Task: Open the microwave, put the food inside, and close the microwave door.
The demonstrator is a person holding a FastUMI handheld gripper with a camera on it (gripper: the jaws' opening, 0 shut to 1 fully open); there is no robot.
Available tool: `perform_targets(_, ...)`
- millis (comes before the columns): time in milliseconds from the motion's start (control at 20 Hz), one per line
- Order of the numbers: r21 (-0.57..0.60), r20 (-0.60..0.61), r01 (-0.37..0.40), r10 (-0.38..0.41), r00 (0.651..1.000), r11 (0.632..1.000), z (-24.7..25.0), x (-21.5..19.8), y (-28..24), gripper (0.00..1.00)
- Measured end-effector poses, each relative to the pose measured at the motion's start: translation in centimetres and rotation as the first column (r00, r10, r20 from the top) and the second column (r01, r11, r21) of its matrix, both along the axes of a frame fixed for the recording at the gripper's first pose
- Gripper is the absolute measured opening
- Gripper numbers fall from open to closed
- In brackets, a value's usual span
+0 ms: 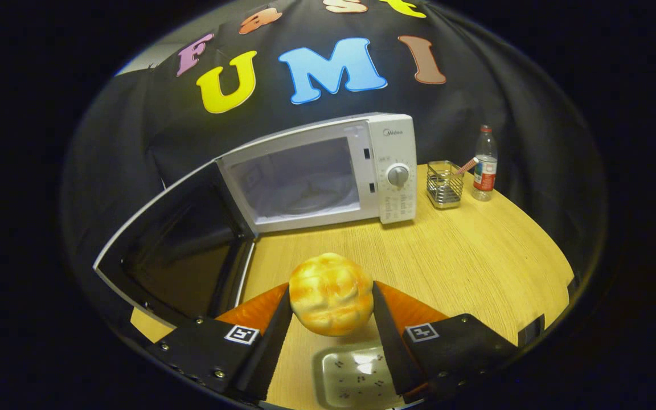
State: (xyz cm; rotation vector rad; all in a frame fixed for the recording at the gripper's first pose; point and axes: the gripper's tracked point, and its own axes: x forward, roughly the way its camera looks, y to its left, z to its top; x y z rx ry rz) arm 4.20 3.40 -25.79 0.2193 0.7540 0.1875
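A round golden bread bun (331,294) sits between my two fingers, and my gripper (332,302) is shut on it, holding it above the wooden table (464,256). Beyond the bun stands a white microwave (328,171) with its door (174,250) swung wide open to the left. Its cavity (299,182) is bare, with the glass turntable showing inside. The control panel with a round dial (398,175) is on the microwave's right side.
A small pale tray (353,376) lies on the table under my fingers. To the right of the microwave stand a wire mesh holder (445,184) with a pink stick in it and a plastic bottle (484,164). The open door juts out on the left.
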Motion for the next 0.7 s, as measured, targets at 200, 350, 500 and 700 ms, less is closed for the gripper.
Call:
perform_targets(200,0.045,0.068,0.010,-0.013,0.998,0.999,1.3,4.5,2.3,0.78)
perform_targets(350,0.073,0.108,-0.004,-0.004,0.994,0.997,1.5,7.4,4.1,0.79)
perform_targets(500,0.121,0.169,-0.012,-0.008,0.986,0.993,2.0,10.3,6.0,0.78)
perform_targets(700,0.194,0.199,-0.003,-0.037,0.979,0.981,1.3,13.2,8.0,0.78)
